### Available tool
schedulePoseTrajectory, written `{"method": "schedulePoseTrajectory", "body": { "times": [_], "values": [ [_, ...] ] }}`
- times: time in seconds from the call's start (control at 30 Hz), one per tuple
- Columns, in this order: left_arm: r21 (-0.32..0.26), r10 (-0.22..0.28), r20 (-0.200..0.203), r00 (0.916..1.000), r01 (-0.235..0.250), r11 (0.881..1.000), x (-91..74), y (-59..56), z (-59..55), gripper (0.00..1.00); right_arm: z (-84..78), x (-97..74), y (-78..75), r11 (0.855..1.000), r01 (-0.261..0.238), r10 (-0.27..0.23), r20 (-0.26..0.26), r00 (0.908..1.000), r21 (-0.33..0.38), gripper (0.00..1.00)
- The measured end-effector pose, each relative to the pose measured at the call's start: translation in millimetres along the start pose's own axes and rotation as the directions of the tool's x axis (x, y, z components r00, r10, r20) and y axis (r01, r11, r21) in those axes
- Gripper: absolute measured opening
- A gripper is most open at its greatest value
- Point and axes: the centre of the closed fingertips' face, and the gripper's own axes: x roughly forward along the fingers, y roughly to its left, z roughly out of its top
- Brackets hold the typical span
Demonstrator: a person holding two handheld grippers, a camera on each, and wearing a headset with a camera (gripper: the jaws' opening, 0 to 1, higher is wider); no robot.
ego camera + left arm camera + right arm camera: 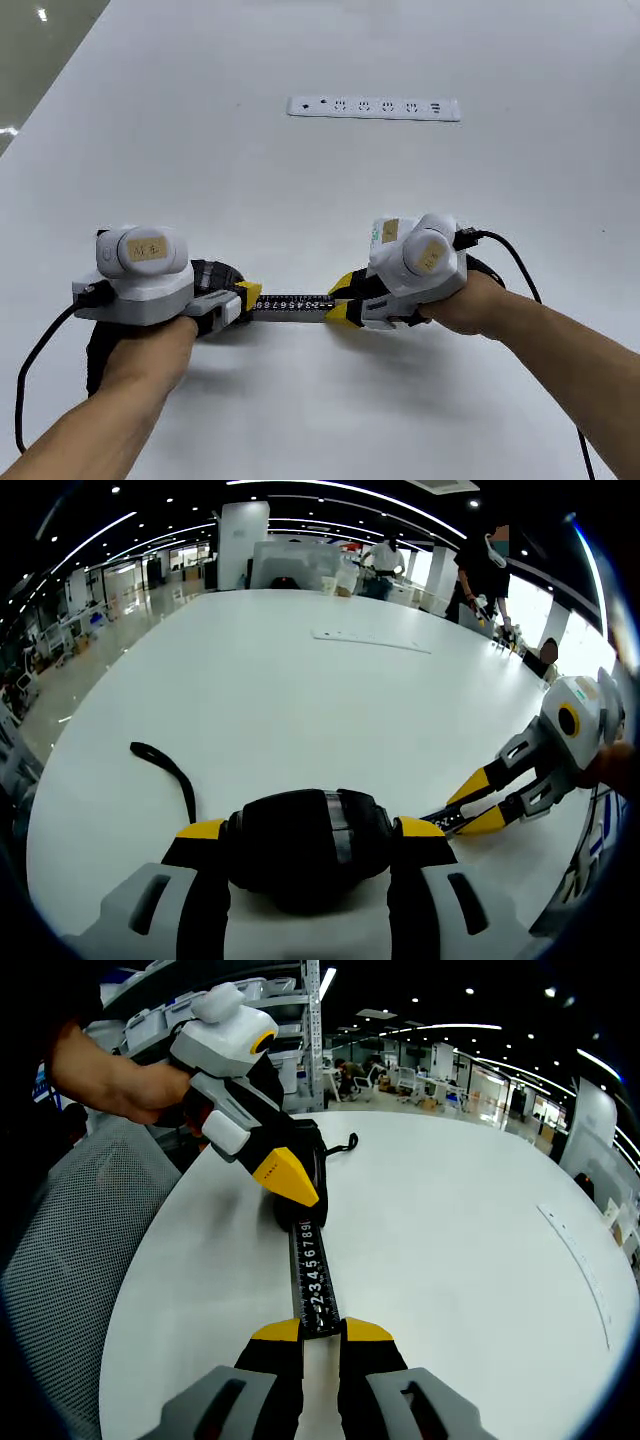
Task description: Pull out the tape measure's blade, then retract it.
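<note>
Gripping the tape measure by its black case, your left tool is clamped shut, both yellow-tipped jaws pressed against the case's sides, and the case is held close to the white desk. Left of the case, in the left gripper view, its black wrist strap lies curled on the desk. From the case's right side the blade runs out straight and level, close over the desk, with its printed numbers facing up; whether it touches the surface I cannot tell. At the end of the blade farthest from the case, your right tool is closed on the blade's tip, its two yellow jaw tips pinching the tip from either side in the right gripper view. Well beyond the case, farther from you, a white power strip lies flat on the desk, apart from everything you hold.
</note>
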Motion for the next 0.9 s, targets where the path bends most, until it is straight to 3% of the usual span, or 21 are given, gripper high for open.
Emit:
{"method": "schedulePoseTrajectory", "body": {
  "times": [0.9],
  "values": [
    [-0.012,-0.007,-0.004,1.0,0.007,1.0,-0.3,0.1,-0.1,0.59,29.3,32.9,4.3,1.0,-0.01,0.011,0.032,0.9994,-0.021,0.09]
  ]
}}
